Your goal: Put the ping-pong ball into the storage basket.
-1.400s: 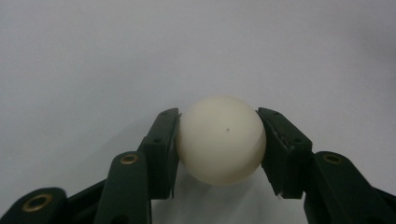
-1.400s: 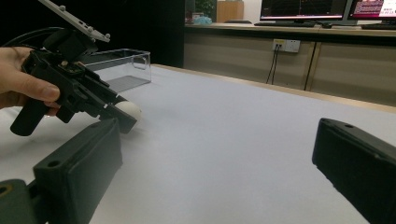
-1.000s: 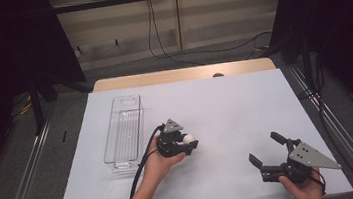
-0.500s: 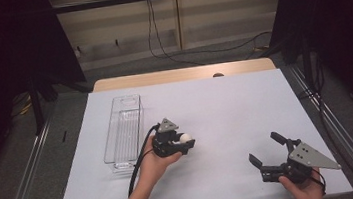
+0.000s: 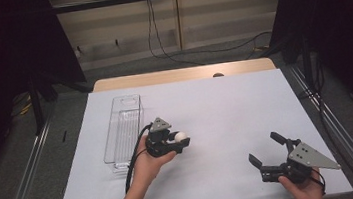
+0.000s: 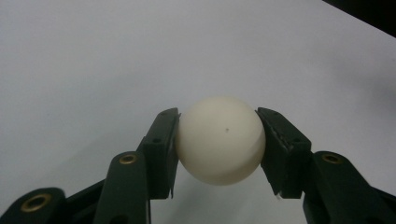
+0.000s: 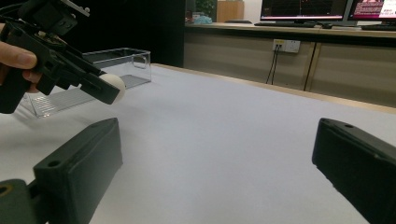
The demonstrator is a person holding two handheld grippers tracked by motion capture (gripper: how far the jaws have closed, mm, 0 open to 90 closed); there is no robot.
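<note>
A white-covered table (image 5: 226,109) carries a clear plastic bin (image 5: 123,130) lying near its left edge.

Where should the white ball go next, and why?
Probably a short carry toward the clear bin. The left gripper has its jaws shut on the ball, held above the white table, and the bin lies close beside that hand. The right gripper rests open, apart.

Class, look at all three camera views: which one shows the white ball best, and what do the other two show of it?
The left gripper view: the white ball appears large, clamped between the left tool's two pads. The high view shows it small; in the right gripper view it sits far off, partly hidden by that tool.
</note>
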